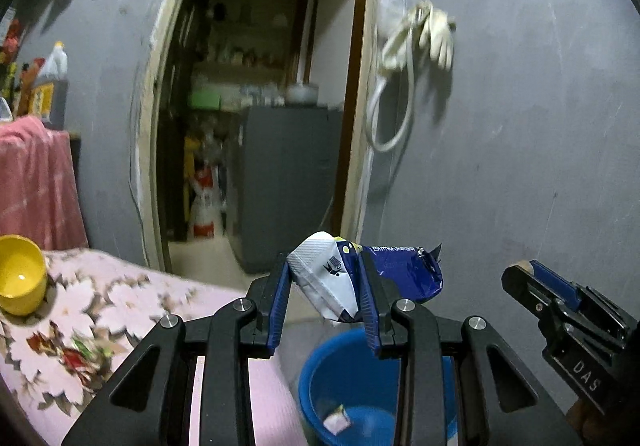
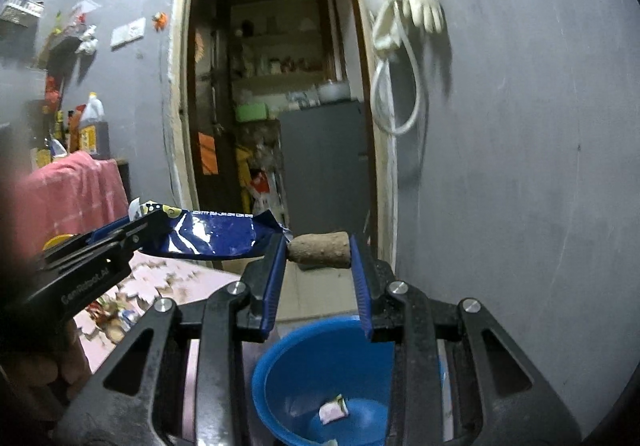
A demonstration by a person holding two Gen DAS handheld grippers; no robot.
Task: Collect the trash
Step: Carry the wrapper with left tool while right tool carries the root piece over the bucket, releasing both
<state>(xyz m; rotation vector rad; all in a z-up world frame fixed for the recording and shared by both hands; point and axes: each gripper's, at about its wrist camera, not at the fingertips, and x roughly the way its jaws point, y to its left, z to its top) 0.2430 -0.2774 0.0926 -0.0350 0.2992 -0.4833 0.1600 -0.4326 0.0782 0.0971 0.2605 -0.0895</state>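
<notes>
Tongs pinch trash above the blue bucket point(image 2: 280, 378): our left tongs point(image 1: 326, 286) grip a snack wrapper point(image 1: 360, 278), right tongs point(image 2: 319, 256) a brown cork-like lump point(image 2: 320, 255). We should centre both over the bucket before releasing.

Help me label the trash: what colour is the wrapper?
Dark blue with a white end, clearest in the left wrist view: wrapper.

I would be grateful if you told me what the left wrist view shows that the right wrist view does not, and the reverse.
Only the left wrist view shows the yellow bowl whole on the floral cloth, and the wrapper's white end.

Only the right wrist view shows the brown cork-like piece whole, clamped in the right gripper.

Both show the left gripper holding the blue wrapper, the blue bucket below with a scrap inside, and the doorway.
</notes>
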